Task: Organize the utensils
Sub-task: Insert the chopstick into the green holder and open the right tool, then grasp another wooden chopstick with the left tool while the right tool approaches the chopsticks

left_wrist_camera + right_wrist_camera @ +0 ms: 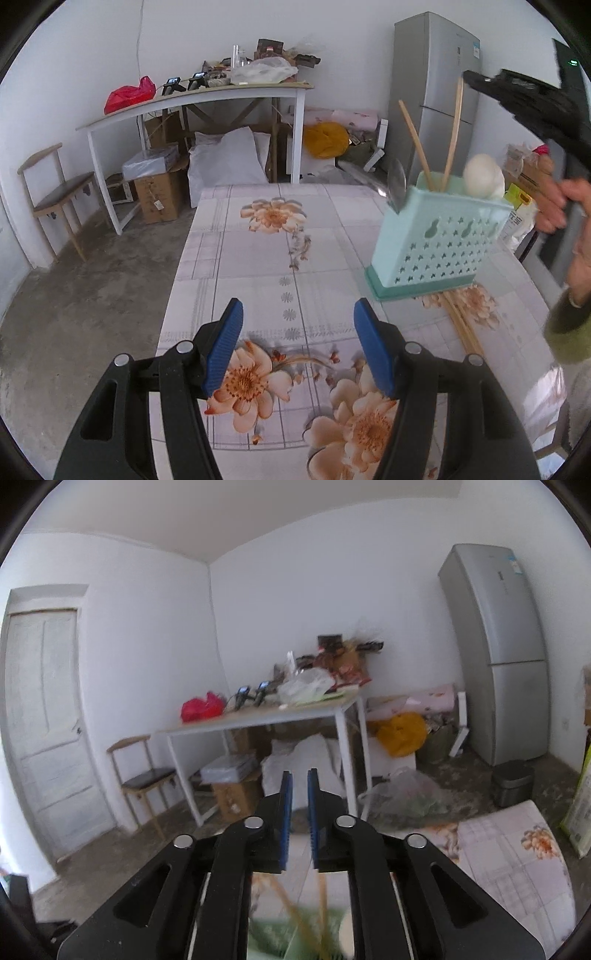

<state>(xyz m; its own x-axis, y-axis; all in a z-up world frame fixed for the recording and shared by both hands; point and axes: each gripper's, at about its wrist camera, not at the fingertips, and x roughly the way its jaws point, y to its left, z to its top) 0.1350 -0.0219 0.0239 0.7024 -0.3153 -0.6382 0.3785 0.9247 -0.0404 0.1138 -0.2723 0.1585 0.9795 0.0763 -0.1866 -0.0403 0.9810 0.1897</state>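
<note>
Left wrist view: left gripper wide open, holding nothing, over the flowered table. Green utensil holder on the right, chopsticks and spoon standing inside.

Right wrist view: right gripper open a crack, nothing inside, above blurry chopsticks.

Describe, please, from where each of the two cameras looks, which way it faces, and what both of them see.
Left wrist: sits behind the open left tongs, looks down over the floral tablecloth to the mint perforated plastic utensil holder; a hand shows.
Right wrist: sits behind the right tongs, narrowly apart and empty, faces level across the room.
Shared: white trestle table, grey refrigerator.
</note>
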